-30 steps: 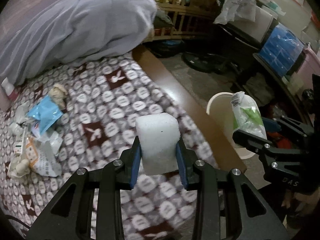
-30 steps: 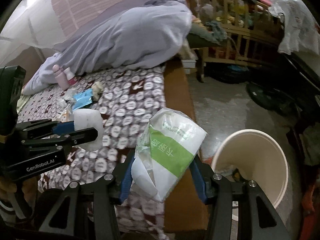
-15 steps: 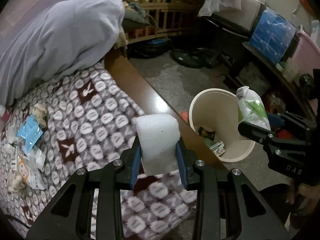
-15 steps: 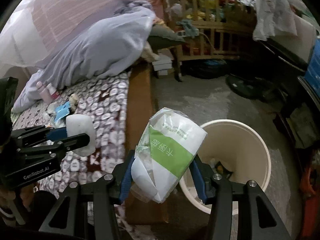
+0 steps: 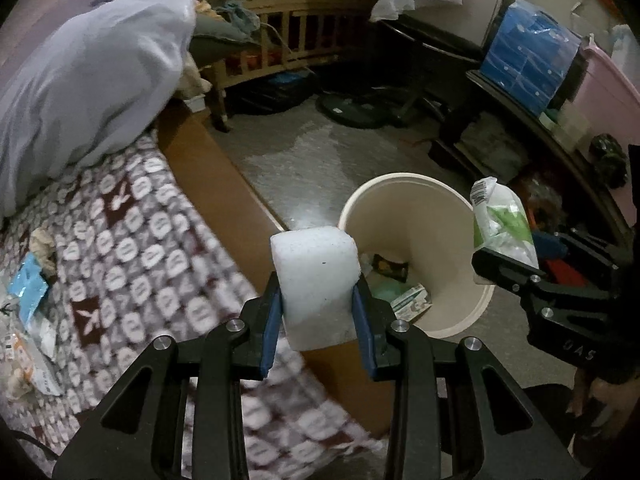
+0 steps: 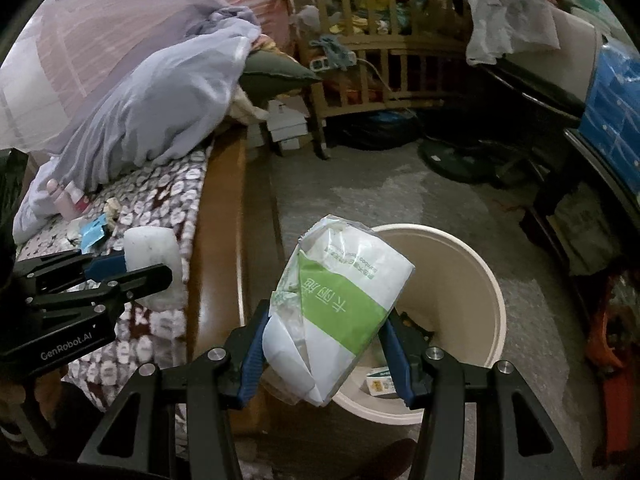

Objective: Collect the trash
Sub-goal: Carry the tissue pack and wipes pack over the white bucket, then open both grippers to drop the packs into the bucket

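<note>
Left gripper (image 5: 318, 300), blue pads pinching a white foam block (image 5: 316, 276), sat at the left of the pair; over the preceding second I had carried it off the patterned bedspread (image 5: 132, 240) and across the brown wooden bed rail (image 5: 224, 200), so that the cream waste bin (image 5: 400, 188), earlier far off to the right, now lay just beyond the block. Right gripper (image 6: 324, 344), likewise closed on its load, held a crumpled white-and-green plastic wrapper (image 6: 336, 304); it had swung with the other from above the rail to a place in front of the bin's mouth. I judged both pieces to be nearly in position for release, though neither seemed fully over the opening yet, the foam least so. Of the containers, only 1 was in use: the bin stood on the grey floor (image 6: 380, 192) just beside the rail and already held several pieces of rubbish, a dark wrapper (image 5: 390, 266) and a pale green-printed packet (image 5: 412, 298) among them. More litter, including a blue packet (image 5: 28, 288), remained on the bedspread at far left, so collection was not finished.
</note>
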`<state>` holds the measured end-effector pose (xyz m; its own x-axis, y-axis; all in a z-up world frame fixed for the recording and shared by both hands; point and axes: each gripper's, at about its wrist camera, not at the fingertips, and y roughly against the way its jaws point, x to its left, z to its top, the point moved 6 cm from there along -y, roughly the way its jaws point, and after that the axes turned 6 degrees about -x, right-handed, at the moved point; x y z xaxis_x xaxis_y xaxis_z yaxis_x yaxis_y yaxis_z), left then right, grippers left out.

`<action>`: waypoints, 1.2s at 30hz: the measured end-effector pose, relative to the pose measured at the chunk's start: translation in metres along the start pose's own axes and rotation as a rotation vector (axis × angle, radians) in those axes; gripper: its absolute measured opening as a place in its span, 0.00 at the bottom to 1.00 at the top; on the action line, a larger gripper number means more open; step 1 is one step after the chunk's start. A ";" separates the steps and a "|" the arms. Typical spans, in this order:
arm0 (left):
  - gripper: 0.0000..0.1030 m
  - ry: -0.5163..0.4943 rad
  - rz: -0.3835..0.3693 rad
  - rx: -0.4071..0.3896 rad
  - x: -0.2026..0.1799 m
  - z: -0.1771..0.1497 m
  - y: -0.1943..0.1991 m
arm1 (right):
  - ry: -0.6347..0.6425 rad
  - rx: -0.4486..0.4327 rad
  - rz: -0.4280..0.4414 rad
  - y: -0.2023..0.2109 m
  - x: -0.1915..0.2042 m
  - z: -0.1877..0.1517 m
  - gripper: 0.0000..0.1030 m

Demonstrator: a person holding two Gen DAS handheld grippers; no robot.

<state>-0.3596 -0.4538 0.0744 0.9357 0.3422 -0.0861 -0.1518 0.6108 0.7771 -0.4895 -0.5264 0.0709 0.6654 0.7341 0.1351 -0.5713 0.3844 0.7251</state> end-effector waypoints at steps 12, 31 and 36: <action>0.30 -0.016 -0.038 0.030 -0.030 0.006 -0.029 | -0.056 0.028 -0.028 -0.013 -0.032 -0.009 0.48; 0.32 -0.013 -0.059 0.051 -0.048 0.012 -0.064 | -0.100 0.055 -0.099 -0.032 -0.067 -0.018 0.49; 0.36 -0.006 -0.092 0.050 -0.053 0.013 -0.070 | -0.108 0.054 -0.110 -0.035 -0.070 -0.019 0.50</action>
<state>-0.3939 -0.5243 0.0324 0.9468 0.2817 -0.1554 -0.0487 0.6029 0.7963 -0.5247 -0.5809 0.0233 0.7723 0.6233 0.1226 -0.4672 0.4266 0.7744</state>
